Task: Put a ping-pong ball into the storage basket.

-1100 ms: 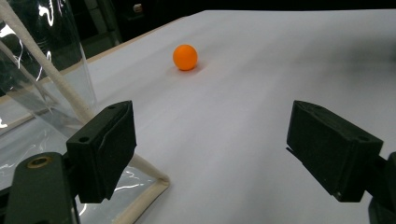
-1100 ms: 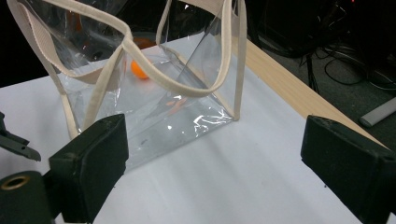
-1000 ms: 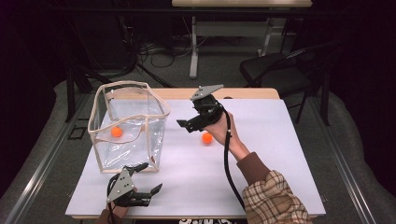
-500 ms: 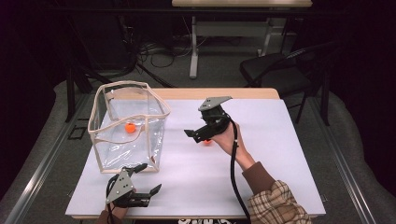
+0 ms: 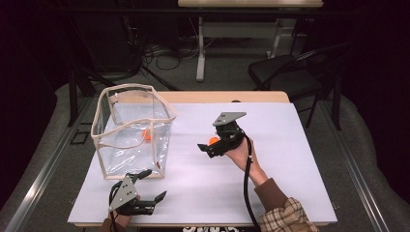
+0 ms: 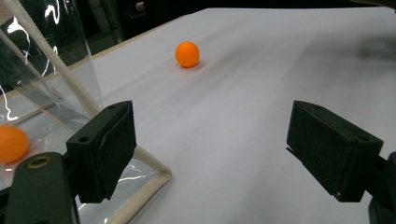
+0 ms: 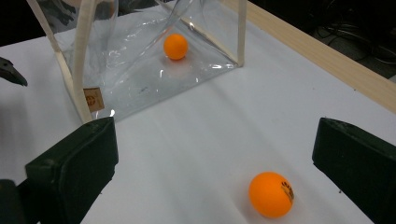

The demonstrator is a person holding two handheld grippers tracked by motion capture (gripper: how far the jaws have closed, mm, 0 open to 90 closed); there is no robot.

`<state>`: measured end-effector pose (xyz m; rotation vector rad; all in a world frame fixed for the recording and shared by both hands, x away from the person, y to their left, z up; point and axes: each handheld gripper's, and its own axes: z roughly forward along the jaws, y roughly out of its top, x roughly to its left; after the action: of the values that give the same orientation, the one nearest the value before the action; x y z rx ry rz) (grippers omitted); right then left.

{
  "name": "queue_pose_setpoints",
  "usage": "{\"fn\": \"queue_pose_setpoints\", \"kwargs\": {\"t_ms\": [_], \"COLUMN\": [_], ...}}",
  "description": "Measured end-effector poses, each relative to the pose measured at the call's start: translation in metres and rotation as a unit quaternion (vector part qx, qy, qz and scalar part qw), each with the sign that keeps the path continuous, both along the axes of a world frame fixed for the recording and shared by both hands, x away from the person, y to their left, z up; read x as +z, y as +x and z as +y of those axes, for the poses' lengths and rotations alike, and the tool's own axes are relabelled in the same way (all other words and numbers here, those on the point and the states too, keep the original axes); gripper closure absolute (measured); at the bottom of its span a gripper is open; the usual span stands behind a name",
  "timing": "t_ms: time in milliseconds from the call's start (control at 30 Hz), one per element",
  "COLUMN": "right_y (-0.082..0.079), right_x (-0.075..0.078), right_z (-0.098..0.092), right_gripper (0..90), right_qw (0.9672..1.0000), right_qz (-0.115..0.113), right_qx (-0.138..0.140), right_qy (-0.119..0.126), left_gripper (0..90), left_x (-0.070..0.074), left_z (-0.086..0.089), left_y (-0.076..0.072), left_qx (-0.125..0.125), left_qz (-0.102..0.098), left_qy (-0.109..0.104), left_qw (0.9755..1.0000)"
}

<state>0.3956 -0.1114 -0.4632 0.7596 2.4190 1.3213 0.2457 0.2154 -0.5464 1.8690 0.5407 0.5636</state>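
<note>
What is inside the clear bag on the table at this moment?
One orange ball lies on the floor of the clear bag, seen through its walls. Glare and creases blur parts of the bottom, so anything small there cannot be ruled out.

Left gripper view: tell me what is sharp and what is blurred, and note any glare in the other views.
Left gripper view: fingers and ball are sharp; a dark smear blurs the top right corner. Right gripper view: white glare streaks on the clear bag, ball crisp with a soft shadow. High view: table bright, surroundings dark.
</note>
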Motion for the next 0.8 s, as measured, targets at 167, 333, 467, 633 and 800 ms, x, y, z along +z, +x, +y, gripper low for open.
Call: {"fn": "queue_pose_setpoints", "kwargs": {"t_ms": [167, 333, 467, 633, 800], "right_y": [-0.003, -0.007, -0.008, -0.010, -0.012], "right_x": [-0.013, -0.023, -0.030, -0.036, -0.040], "right_z": [-0.007, -0.012, -0.014, -0.017, -0.021], "right_gripper": [0.0, 0.0, 0.0, 0.0, 0.0], "right_qw": [1.0000, 0.9999, 0.9998, 0.9997, 0.9996], "right_qz": [0.005, 0.005, 0.007, 0.007, 0.007], "right_qx": [-0.006, -0.010, -0.013, -0.020, -0.026], "right_qy": [0.001, -0.004, -0.009, -0.011, -0.007], "left_gripper": [15.8, 15.7, 15.8, 15.8, 15.8], "left_x": [0.000, 0.000, 0.000, 0.000, 0.000], "left_z": [0.000, 0.000, 0.000, 0.000, 0.000], "left_y": [0.000, 0.000, 0.000, 0.000, 0.000], "left_qx": [0.000, 0.000, 0.000, -0.002, -0.001], "left_qz": [0.000, 0.001, 0.001, 0.002, 0.002], "left_qy": [-0.001, 0.000, -0.001, 0.000, -0.001], "left_qw": [1.0000, 1.0000, 1.0000, 1.0000, 1.0000]}}
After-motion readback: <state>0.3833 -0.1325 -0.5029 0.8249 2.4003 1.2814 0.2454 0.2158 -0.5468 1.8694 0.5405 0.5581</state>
